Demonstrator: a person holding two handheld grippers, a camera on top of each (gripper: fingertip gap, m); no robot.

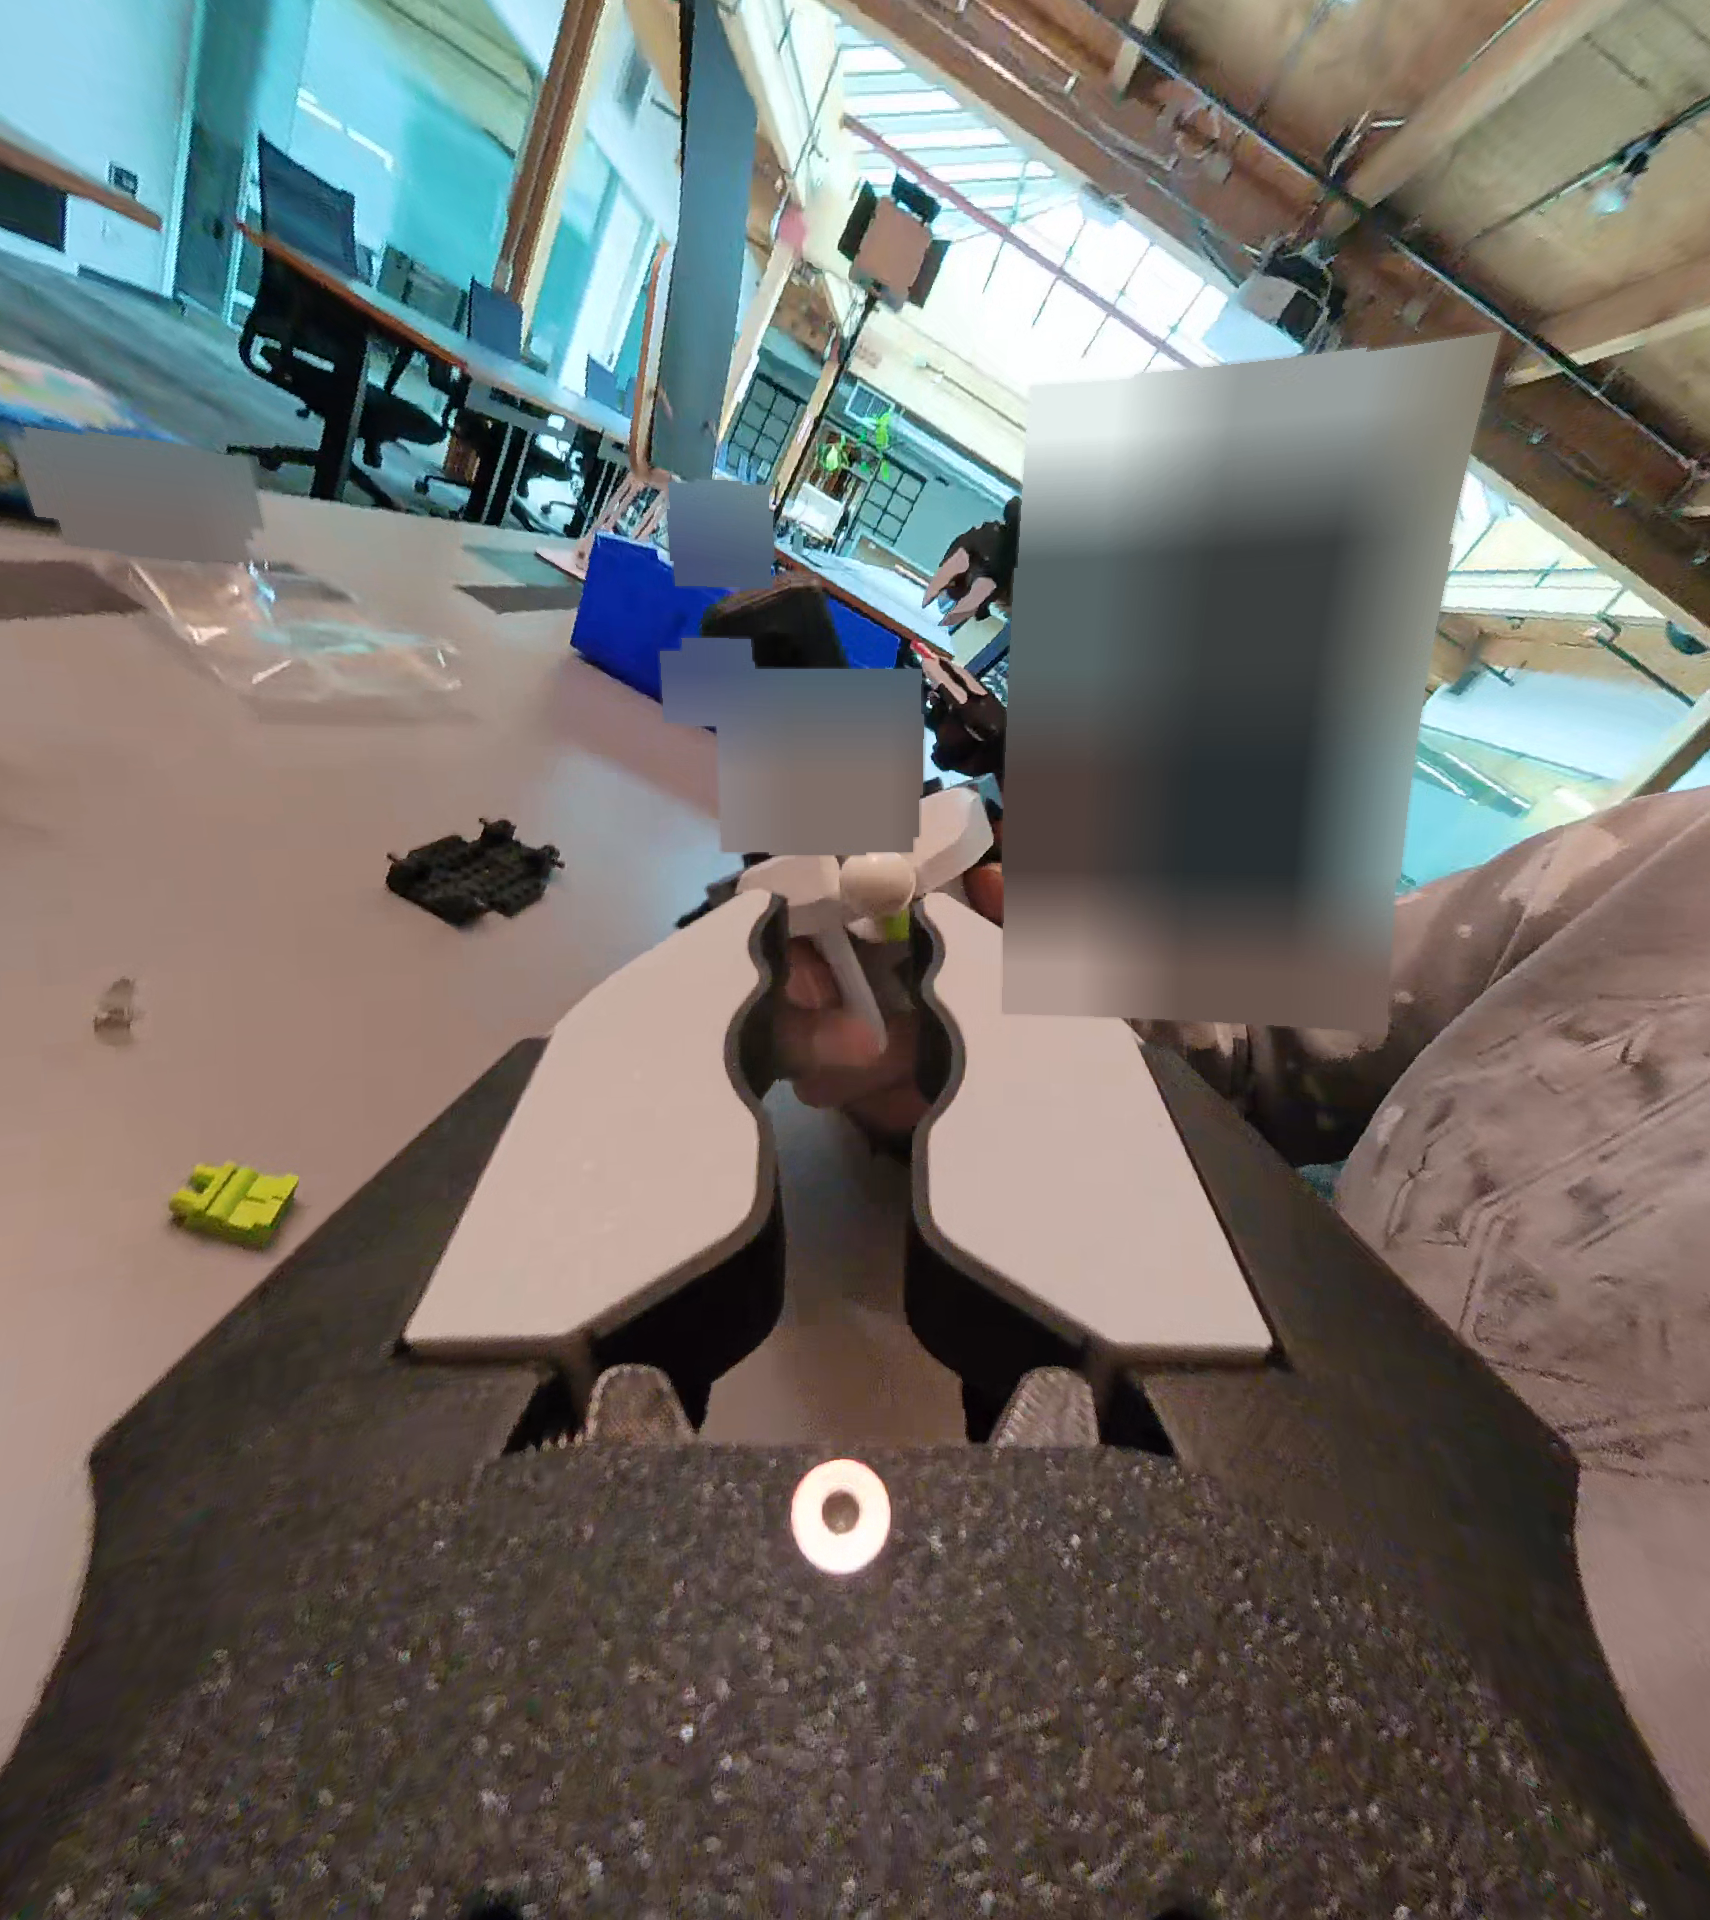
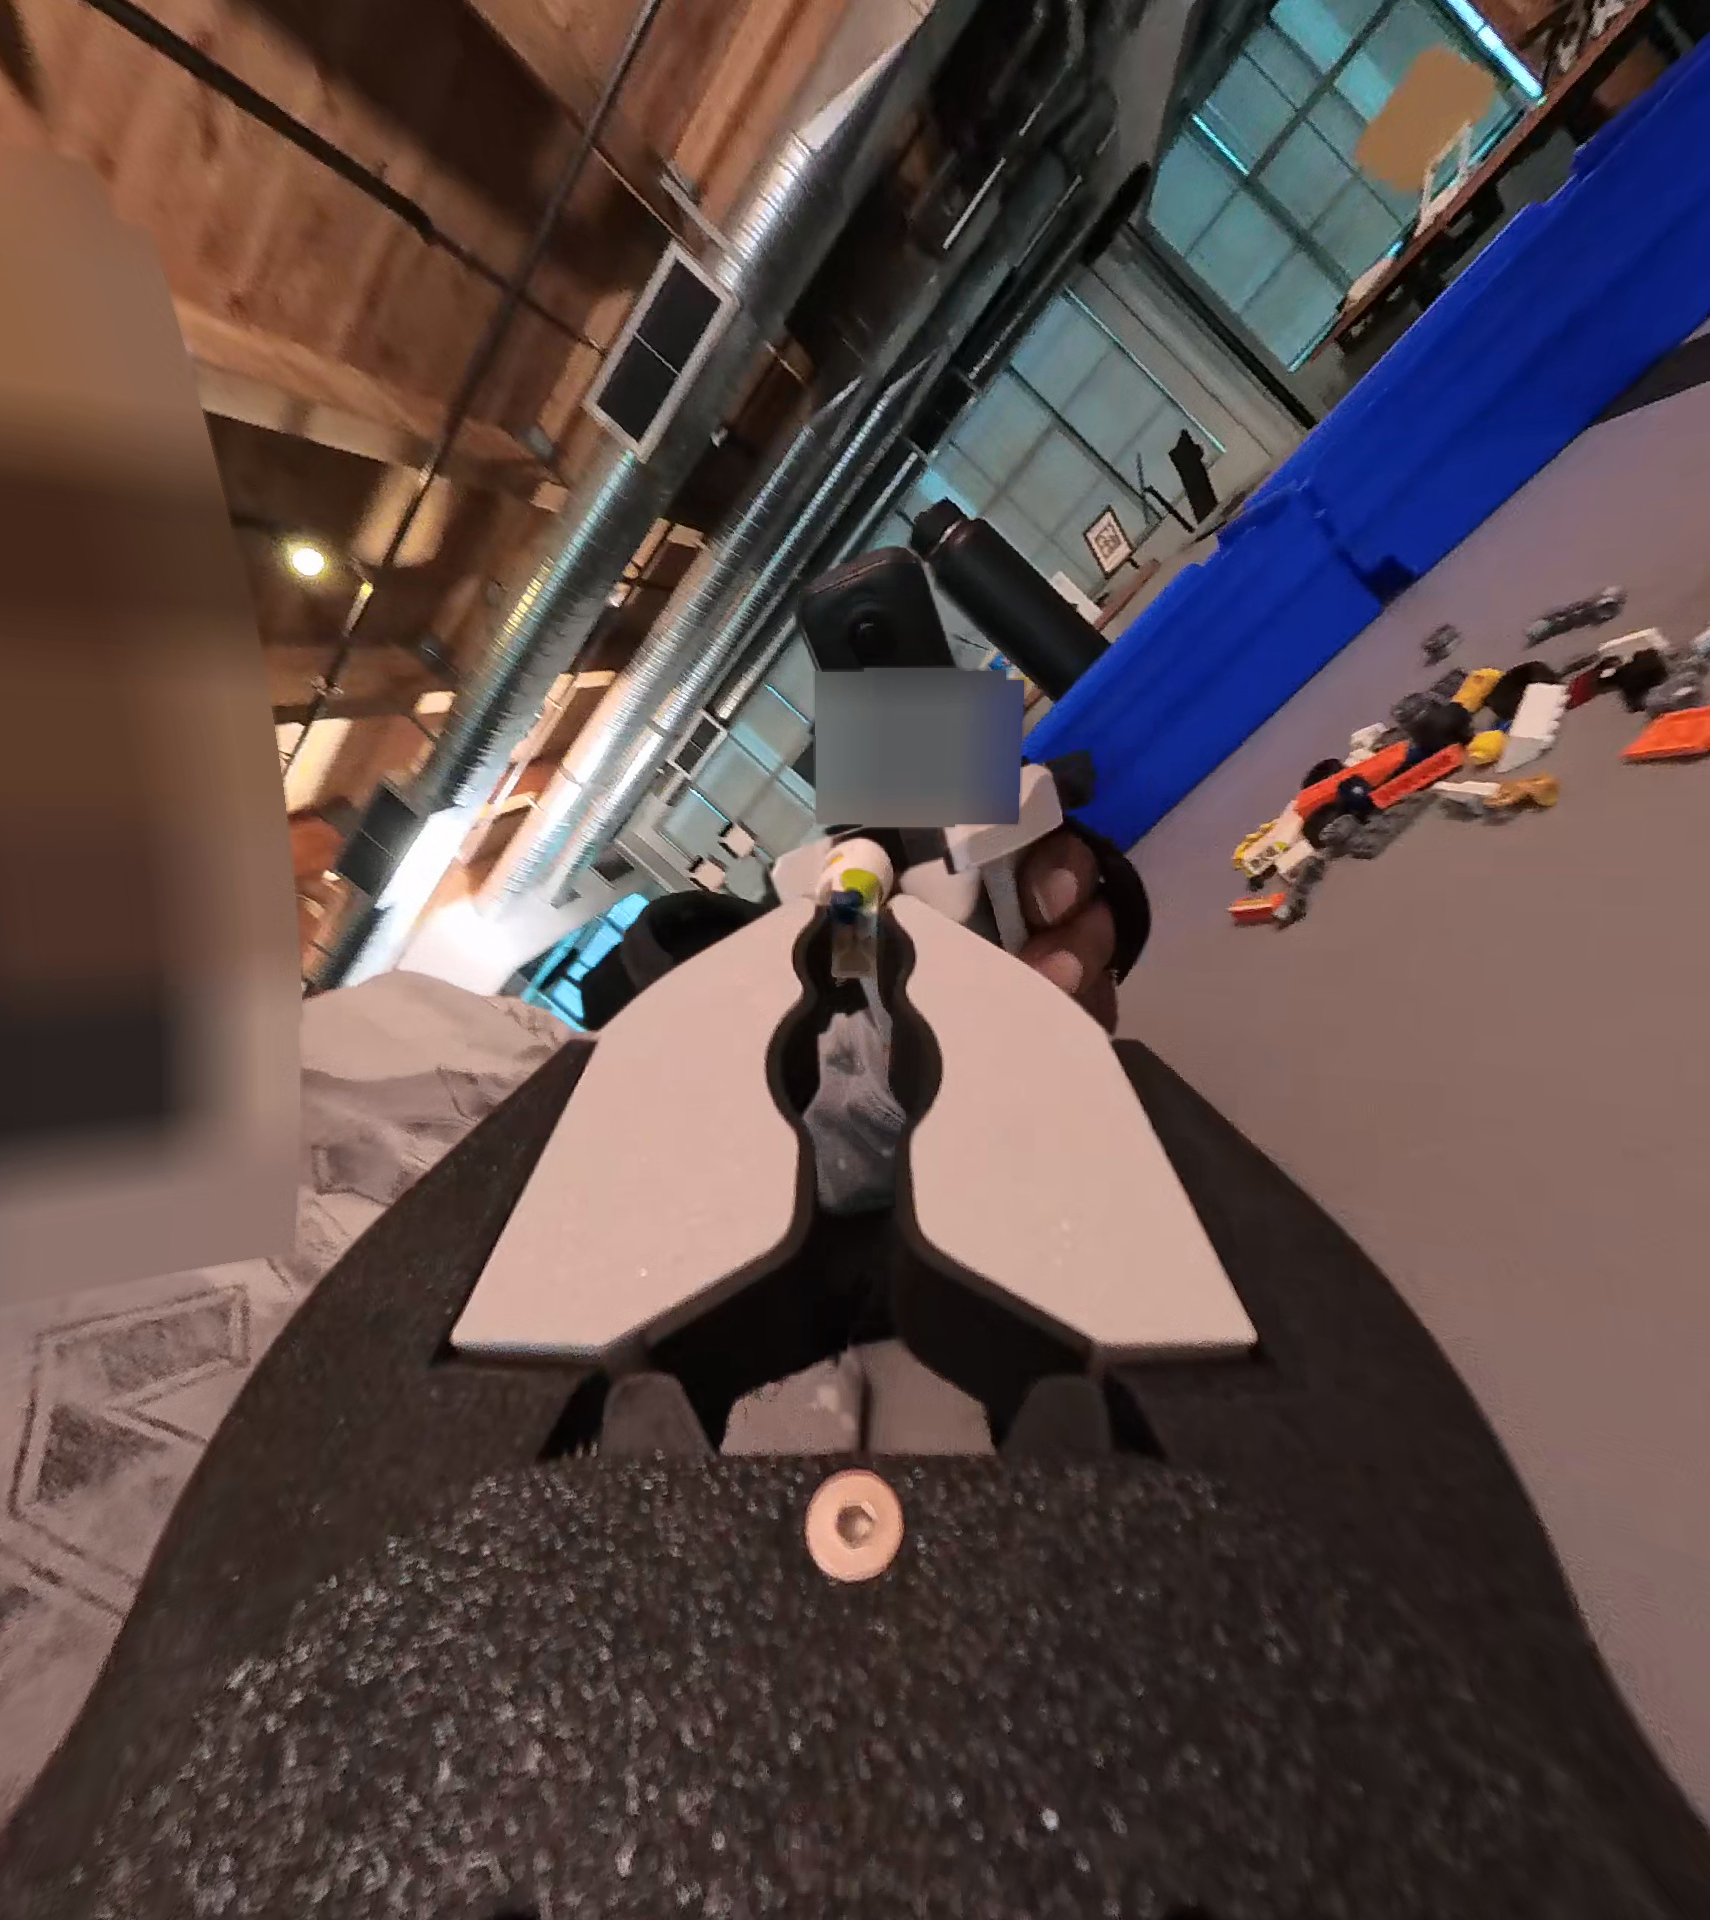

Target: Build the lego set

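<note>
Left wrist view, centre frame: the left gripper (image 1: 846, 940) has its jaws drawn nearly together at the tips, pinching a white lego assembly (image 1: 872, 888) w/ a round white knob and a lime-green bit, held up off the table. Behind the fingers, a hand (image 1: 851, 1049) shows thru the gap. At right, the person's grey patterned sleeve (image 1: 1557, 1143).

Right wrist view, centre: the right gripper (image 2: 853, 930) also has its jaws close together at the tips, nipping a small piece (image 2: 851, 935) w/ blue and lime-green parts, right against the white lego assembly (image 2: 856, 868); can't tell if the two are joined. Just beyond, the other gripper's handle in a hand (image 2: 1059, 914).

Farther out on the grey table (image 1: 103, 831), left view: a lime-green brick (image 1: 236, 1203) lower left, a black lego plate (image 1: 474, 868) mid-left, a clear plastic bag (image 1: 311, 634) upper left. Right view, upper right: a pile of loose lego pieces (image 2: 1485, 758) in orange, white, black, yellow, w/ blue bins (image 2: 1402, 499) behind.
</note>
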